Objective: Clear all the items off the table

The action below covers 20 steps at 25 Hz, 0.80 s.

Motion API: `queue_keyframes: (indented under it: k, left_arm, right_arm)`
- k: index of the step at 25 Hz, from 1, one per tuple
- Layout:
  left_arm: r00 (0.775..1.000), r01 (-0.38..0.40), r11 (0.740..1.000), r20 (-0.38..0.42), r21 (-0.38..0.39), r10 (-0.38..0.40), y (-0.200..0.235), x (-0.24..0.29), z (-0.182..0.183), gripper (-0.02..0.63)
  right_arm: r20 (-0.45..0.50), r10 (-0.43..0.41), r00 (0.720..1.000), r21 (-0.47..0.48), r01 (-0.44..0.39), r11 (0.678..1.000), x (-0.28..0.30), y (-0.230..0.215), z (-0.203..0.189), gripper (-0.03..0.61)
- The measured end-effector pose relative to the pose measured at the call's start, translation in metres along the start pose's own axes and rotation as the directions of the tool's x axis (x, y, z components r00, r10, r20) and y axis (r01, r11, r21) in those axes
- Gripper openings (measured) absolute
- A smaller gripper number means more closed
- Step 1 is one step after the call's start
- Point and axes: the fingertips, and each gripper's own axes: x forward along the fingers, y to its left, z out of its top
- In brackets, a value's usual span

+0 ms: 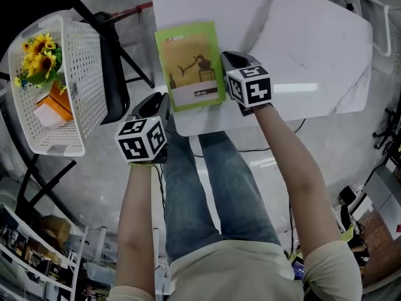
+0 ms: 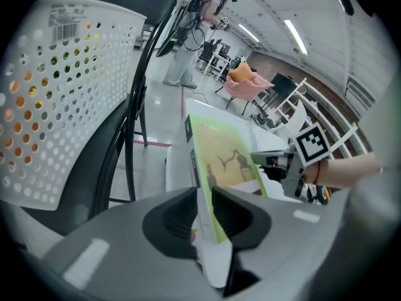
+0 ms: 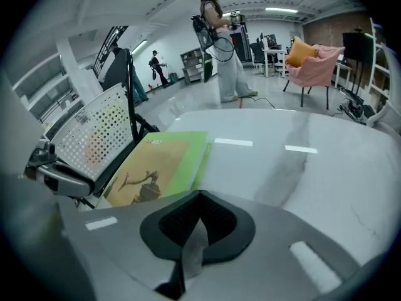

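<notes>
Book (image 1: 190, 61) overhangs the table's (image 1: 301, 36) near left corner, its edge between the left gripper's (image 2: 202, 212) parted jaws, unpinched. Right gripper (image 3: 199, 221) is closed, empty, just beside it. A shallow clamp there and it might slip floorward.

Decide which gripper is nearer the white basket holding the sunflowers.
Left. The left gripper is at the green book's left edge, the side facing the white basket; the right gripper is at the book's right edge, farther away.
</notes>
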Motion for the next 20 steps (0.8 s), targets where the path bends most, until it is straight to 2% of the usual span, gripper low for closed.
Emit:
queue_keyframes:
  k: [2, 5, 8, 10, 15, 20]
  left_arm:
    - [1.0, 0.019, 1.0, -0.004, -0.013, -0.019, 0.007, 0.001, -0.001, 0.078]
    - [0.997, 0.072, 0.994, 0.002, -0.08, -0.072, 0.017, 0.006, -0.004, 0.081]
    - [0.993, 0.12, 0.981, 0.026, -0.151, -0.117, 0.028, 0.008, -0.003, 0.103]
    - [0.987, 0.163, 0.971, 0.032, -0.173, -0.16, 0.032, 0.009, -0.003, 0.138]
    - [0.952, 0.305, 0.93, 0.025, -0.205, -0.306, 0.028, 0.017, -0.01, 0.259]
    - [0.919, 0.388, 0.876, 0.054, -0.288, -0.39, 0.031, 0.024, -0.015, 0.324]
  right_arm:
    - [-0.004, 0.022, 1.0, -0.03, -0.022, 0.999, 0.006, 0.012, 0.005, -0.002]
    - [-0.009, 0.05, 0.999, -0.055, -0.05, 0.997, 0.015, 0.028, 0.011, -0.002]
    - [-0.014, 0.072, 0.997, -0.069, -0.073, 0.995, 0.022, 0.041, 0.014, -0.002]
    - [-0.016, 0.086, 0.996, -0.076, -0.087, 0.993, 0.024, 0.047, 0.015, -0.002]
    - [-0.021, 0.092, 0.996, -0.095, -0.094, 0.991, 0.03, 0.053, 0.015, -0.002]
    - [-0.013, 0.101, 0.995, -0.1, -0.102, 0.99, 0.032, 0.054, 0.015, -0.002]
